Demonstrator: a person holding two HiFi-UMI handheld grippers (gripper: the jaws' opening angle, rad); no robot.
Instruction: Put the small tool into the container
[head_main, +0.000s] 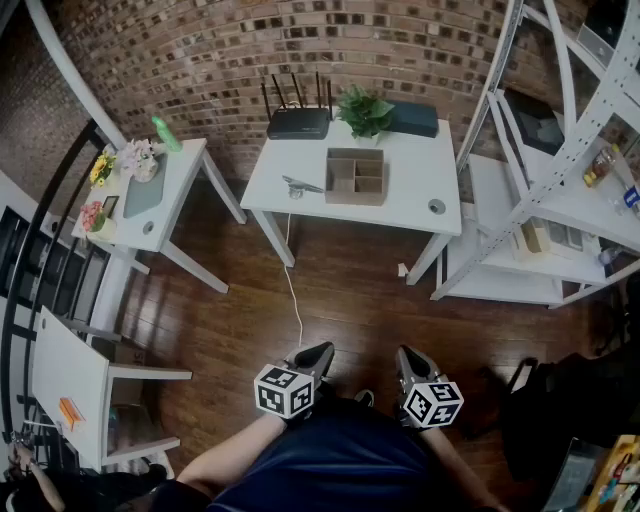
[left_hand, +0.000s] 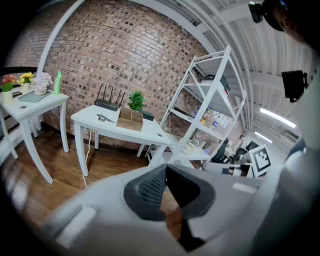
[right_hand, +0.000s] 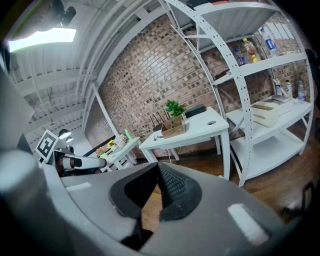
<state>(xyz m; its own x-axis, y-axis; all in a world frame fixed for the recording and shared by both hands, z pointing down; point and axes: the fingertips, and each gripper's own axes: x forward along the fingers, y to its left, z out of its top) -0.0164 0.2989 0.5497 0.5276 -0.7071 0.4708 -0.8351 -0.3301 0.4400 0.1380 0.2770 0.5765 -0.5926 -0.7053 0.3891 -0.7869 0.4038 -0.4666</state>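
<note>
The small metal tool lies on the white table, just left of the brown compartmented container. Both grippers hang close to the person's body, far from the table and above the wooden floor. The left gripper is shut with nothing in it, and so is the right gripper. The left gripper view shows its jaws meeting, with the tool and container far off. In the right gripper view the jaws also meet, and the container stands on the distant table.
A black router, a green plant and a dark box stand at the table's back. A side table with flowers is on the left, a white shelf rack on the right. A white cable runs across the floor.
</note>
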